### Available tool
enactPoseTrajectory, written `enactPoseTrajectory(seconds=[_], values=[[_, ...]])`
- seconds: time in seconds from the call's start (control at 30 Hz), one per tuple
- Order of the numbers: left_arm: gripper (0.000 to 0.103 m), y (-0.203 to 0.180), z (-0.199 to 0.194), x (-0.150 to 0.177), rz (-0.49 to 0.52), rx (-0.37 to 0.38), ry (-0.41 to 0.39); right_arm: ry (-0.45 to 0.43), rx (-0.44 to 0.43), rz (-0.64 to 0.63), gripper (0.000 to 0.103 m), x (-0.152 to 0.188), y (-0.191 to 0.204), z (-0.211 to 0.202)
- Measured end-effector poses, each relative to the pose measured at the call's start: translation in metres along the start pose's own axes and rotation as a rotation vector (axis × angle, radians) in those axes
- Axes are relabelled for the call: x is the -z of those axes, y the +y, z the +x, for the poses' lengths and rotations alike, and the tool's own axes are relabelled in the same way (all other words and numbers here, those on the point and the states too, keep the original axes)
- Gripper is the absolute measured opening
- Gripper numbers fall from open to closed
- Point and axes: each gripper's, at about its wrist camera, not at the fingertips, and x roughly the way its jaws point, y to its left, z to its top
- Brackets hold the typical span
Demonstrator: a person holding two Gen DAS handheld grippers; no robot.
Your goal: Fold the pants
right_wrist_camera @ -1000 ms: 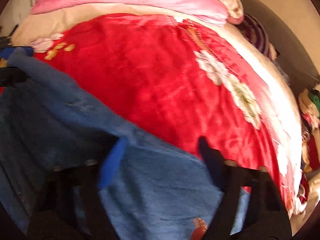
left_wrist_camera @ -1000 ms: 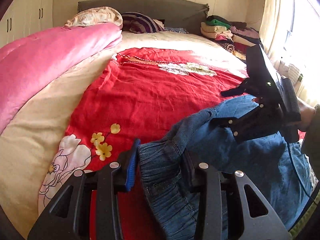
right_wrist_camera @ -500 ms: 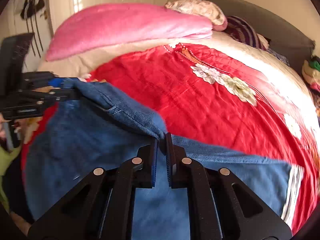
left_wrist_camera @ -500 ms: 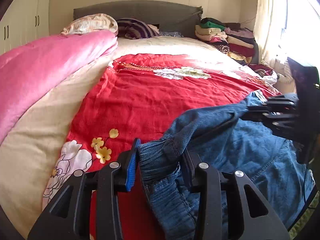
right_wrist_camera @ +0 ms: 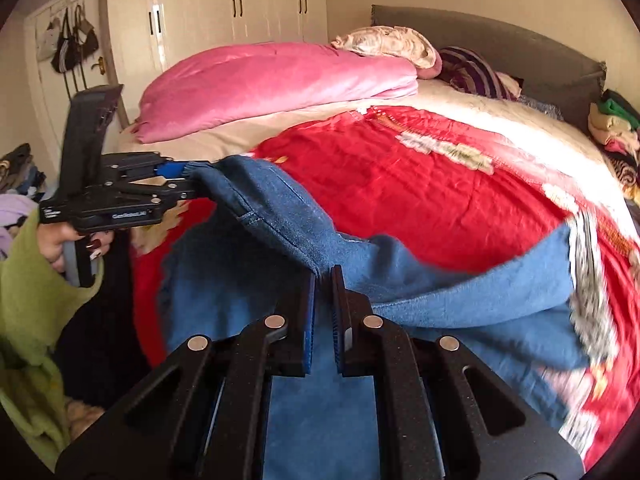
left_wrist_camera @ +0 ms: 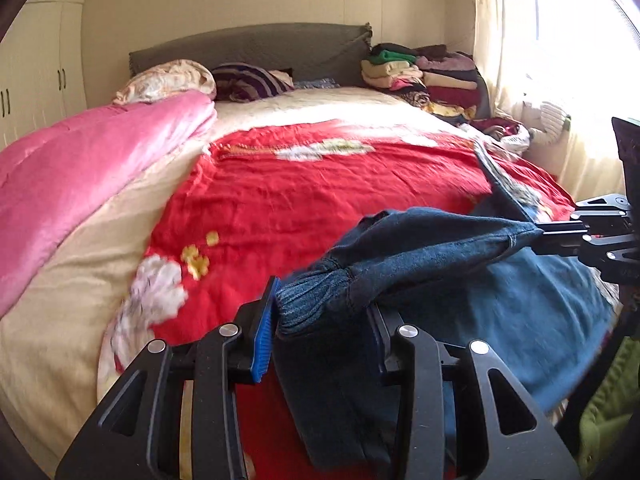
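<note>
Cloth everywhere, hard matt plastic tools.
Pants (right_wrist_camera: 280, 216): blue denim, matt, coarse. Red bedspread (left_wrist_camera: 320, 196): soft, faintly creased cloth. Pink quilt (left_wrist_camera: 80, 168) at 9 o'clock: satiny sheen. Left gripper (left_wrist_camera: 320, 320): matt black plastic, ribbed blue pads, shiny metal rivets. Headboard (left_wrist_camera: 248, 46): grey fabric.

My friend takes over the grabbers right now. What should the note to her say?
Left gripper: shut on the gathered waistband of the blue pants.
Right gripper: shut on the pants' top edge further along.
The waist hangs stretched between both grippers above the red blanket; the legs trail down toward the striped cuff.
Done: both ends of the waist gripped and lifted.
Left: lay the pants flat and fold them; no fold shows yet.
</note>
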Motion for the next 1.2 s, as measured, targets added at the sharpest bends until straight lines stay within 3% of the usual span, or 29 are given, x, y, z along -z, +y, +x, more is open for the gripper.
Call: enactPoseTrajectory(seconds=[0.23, 0.5, 0.63, 0.7, 0.83, 1.07, 1.2], values=[[0.037, -0.011, -0.02, 0.03, 0.042, -0.012, 0.064, 0.013, -0.023, -0.025, 0.003, 0.038, 0.036, -0.022], [0.039, -0.016, -0.026, 0.065, 0.047, -0.022, 0.153, 0.059, -0.052, -0.056, 0.003, 0.061, 0.059, -0.025], [0.042, -0.011, -0.02, 0.068, 0.023, -0.03, 0.185, 0.111, -0.043, -0.077, 0.003, 0.071, 0.069, -0.012], [0.043, -0.011, -0.02, 0.067, 0.029, -0.032, 0.188, 0.127, -0.049, -0.072, 0.003, 0.075, 0.071, -0.008], [0.053, -0.008, -0.025, 0.07, 0.028, -0.037, 0.21, 0.136, -0.067, -0.067, 0.003, 0.08, 0.073, -0.007], [0.053, 0.017, -0.043, 0.078, -0.053, -0.077, 0.222, 0.169, -0.078, -0.04, 0.004, 0.085, 0.07, 0.004], [0.051, 0.015, -0.059, 0.061, -0.079, -0.045, 0.162, 0.17, -0.095, -0.046, 0.005, 0.086, 0.075, 0.006]])
